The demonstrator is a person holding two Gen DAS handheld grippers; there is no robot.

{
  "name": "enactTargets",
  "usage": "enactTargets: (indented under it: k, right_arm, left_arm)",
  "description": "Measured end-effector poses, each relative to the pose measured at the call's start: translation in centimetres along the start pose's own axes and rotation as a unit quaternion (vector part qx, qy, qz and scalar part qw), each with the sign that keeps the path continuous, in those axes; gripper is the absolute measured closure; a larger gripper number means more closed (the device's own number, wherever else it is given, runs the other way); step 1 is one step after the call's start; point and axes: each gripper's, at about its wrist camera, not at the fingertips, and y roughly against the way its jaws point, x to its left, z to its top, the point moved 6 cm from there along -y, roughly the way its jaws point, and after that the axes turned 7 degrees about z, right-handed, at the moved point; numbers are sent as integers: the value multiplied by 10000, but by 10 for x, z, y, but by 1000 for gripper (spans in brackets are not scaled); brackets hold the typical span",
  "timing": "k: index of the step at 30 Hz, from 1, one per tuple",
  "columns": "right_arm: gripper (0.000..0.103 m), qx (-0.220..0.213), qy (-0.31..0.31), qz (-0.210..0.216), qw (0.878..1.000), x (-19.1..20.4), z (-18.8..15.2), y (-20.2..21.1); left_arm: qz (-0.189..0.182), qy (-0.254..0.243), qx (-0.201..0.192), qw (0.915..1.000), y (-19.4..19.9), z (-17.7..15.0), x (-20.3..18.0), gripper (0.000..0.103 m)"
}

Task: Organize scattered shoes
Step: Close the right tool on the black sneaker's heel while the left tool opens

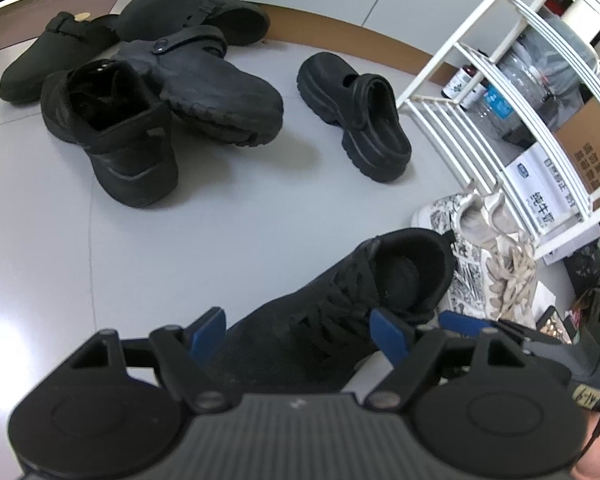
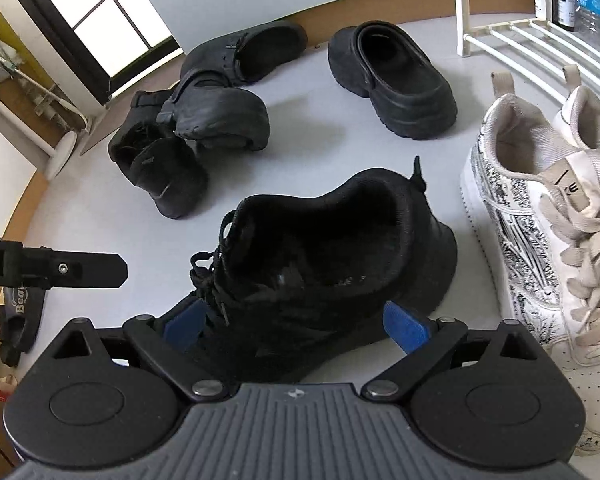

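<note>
A black lace-up shoe [image 1: 340, 300] [image 2: 320, 272] stands on the pale floor, heel toward the rack, beside a white patterned sneaker [image 1: 480, 264] [image 2: 520, 240]. My left gripper [image 1: 300, 332] is open over its toe, with a strip of floor between its finger [image 2: 80, 270] and the laces. The jaws of my right gripper [image 2: 296, 326] are wide apart around the shoe's middle. Its blue pads [image 2: 406, 328] sit close against the sides, and contact is unclear. A second black high-top [image 1: 112, 136] [image 2: 160, 172] stands in the pile further off.
Black clogs [image 1: 220, 92] [image 2: 220, 120] are heaped at the back left, and one chunky clog [image 1: 356, 116] [image 2: 396, 80] stands alone. A white slatted rack [image 1: 480, 92] [image 2: 520, 36] stands at the right, with bottles and boxes behind it. Slippers [image 2: 20, 320] lie at the far left.
</note>
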Motion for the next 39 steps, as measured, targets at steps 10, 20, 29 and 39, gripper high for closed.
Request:
enactTargets:
  k: [10, 20, 29, 39]
  right_arm:
    - [6, 16, -29, -194, 9998, -14, 4, -13]
    - [48, 221, 269, -41, 9994, -19, -2, -10]
    - [68, 233, 502, -227, 9982, -24, 0, -1]
    - [9, -17, 214, 3, 9998, -20, 8, -2]
  left_arm:
    - [87, 6, 122, 9999, -7, -5, 8, 22]
    - [105, 38, -32, 9999, -6, -7, 7, 14]
    - [165, -77, -176, 9997, -8, -4, 3, 3]
    - [175, -31, -60, 9998, -14, -3, 2, 1]
